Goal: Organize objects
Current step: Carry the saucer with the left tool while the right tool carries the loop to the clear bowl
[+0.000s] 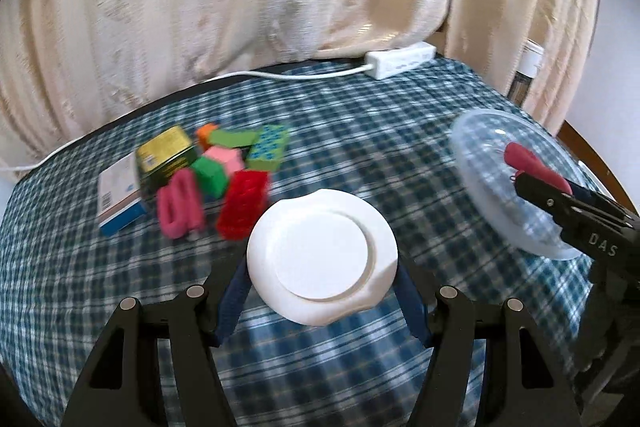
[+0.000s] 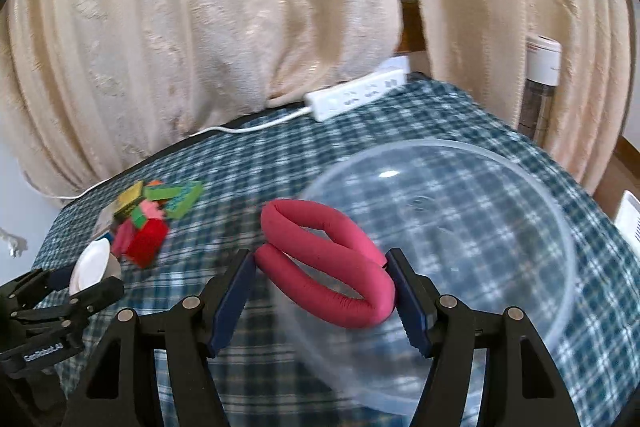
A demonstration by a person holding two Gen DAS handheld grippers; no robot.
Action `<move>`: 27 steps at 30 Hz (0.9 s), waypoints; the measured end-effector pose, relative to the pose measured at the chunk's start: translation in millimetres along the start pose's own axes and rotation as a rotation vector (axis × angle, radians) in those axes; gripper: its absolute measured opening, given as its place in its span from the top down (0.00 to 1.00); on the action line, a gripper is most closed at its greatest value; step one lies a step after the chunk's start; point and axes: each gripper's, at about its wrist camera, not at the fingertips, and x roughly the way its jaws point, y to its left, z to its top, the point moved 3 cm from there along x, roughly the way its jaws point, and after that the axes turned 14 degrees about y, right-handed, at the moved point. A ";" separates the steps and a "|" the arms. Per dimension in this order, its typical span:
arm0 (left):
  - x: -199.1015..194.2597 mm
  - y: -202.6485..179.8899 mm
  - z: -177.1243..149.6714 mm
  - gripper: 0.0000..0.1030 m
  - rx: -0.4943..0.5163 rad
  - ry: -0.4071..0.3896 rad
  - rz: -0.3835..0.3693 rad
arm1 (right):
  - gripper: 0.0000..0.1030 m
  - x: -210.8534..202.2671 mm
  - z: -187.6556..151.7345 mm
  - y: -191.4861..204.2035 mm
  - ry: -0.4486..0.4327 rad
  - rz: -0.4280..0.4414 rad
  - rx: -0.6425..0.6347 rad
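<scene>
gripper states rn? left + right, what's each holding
Left gripper: closed on the white round lid.
Right gripper: closed on the pink looped band, at the clear bowl.

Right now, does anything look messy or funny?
Yes. The toys lie jumbled in a heap on the cloth, some leaning on each other. The clear bowl seems tilted, not flat.
</scene>
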 end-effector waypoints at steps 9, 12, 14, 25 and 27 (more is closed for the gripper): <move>12.7 -61.6 22.0 0.35 0.101 0.008 -0.056 | 0.32 -0.3 -0.7 -46.5 0.011 -0.048 0.056; 17.3 -79.7 29.1 0.35 0.127 0.013 -0.072 | 0.32 -1.1 -1.1 -56.8 0.011 -0.061 0.064; 20.2 -89.7 33.1 0.35 0.142 0.013 -0.080 | 0.32 -1.2 -0.9 -63.9 0.010 -0.069 0.071; 38.2 -125.2 48.0 0.35 0.192 0.038 -0.144 | 0.32 1.8 0.0 -85.5 0.012 -0.083 0.103; 40.6 -130.3 50.2 0.35 0.205 0.040 -0.156 | 0.32 2.1 0.3 -86.6 0.012 -0.084 0.105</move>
